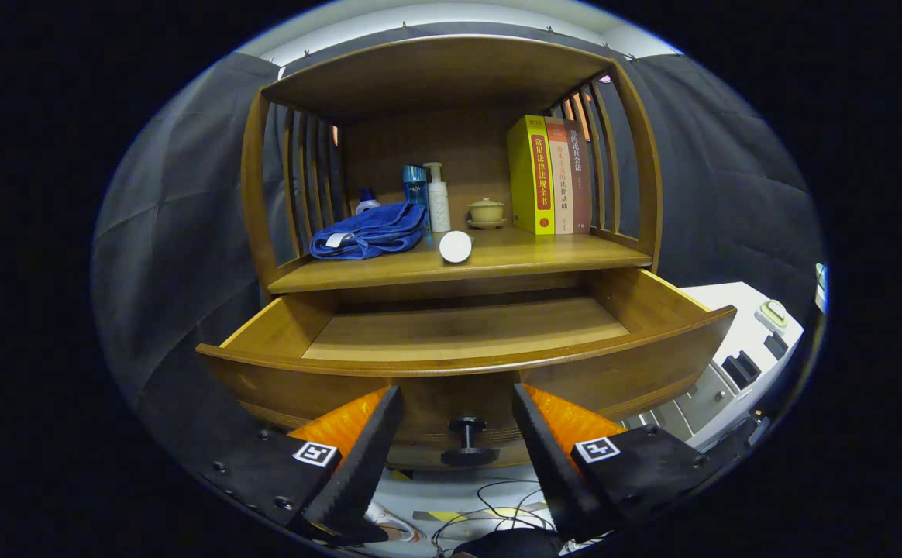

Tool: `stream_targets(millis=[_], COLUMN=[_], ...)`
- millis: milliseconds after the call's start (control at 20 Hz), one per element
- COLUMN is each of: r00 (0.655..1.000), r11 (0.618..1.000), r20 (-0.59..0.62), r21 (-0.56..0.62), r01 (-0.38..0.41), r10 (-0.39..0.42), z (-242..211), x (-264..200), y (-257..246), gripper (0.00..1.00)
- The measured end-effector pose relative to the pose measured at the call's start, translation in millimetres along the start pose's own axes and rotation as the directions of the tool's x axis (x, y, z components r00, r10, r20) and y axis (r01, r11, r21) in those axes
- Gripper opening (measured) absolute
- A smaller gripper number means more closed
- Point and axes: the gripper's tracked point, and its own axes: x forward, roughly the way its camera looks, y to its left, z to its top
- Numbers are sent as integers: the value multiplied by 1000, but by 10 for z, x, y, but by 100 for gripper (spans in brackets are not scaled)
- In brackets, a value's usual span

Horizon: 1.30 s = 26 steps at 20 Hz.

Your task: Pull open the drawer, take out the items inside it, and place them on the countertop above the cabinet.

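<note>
A wooden cabinet drawer (466, 337) stands pulled out toward me, its inside bottom bare as far as I can see. A dark round knob (466, 443) on the drawer front sits between my fingers. My gripper (457, 403) is open, its fingers apart on either side of the knob and touching nothing. On the countertop (559, 252) above the drawer lie a folded blue towel (370, 231) and a small white round item (455, 246) near the front edge.
Further back on the countertop stand a blue bottle (415, 186), a white pump bottle (438, 198), a small lidded cup on a saucer (487, 211) and three upright books (548, 176). A white appliance (738, 364) stands to the right of the cabinet. Cables (490, 508) lie on the floor below.
</note>
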Motion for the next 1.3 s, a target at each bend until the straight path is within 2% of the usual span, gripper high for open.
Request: stream_targets(millis=[500, 800, 1300], r00=[1000, 999, 999], r11=[999, 1000, 1000], r20=[16, 32, 51], r21=[-35, -11, -12], r01=[13, 8, 4], r10=[-12, -7, -3], z=[236, 372, 399], x=[669, 1083, 1311], y=[-15, -33, -53], gripper=[96, 96, 96])
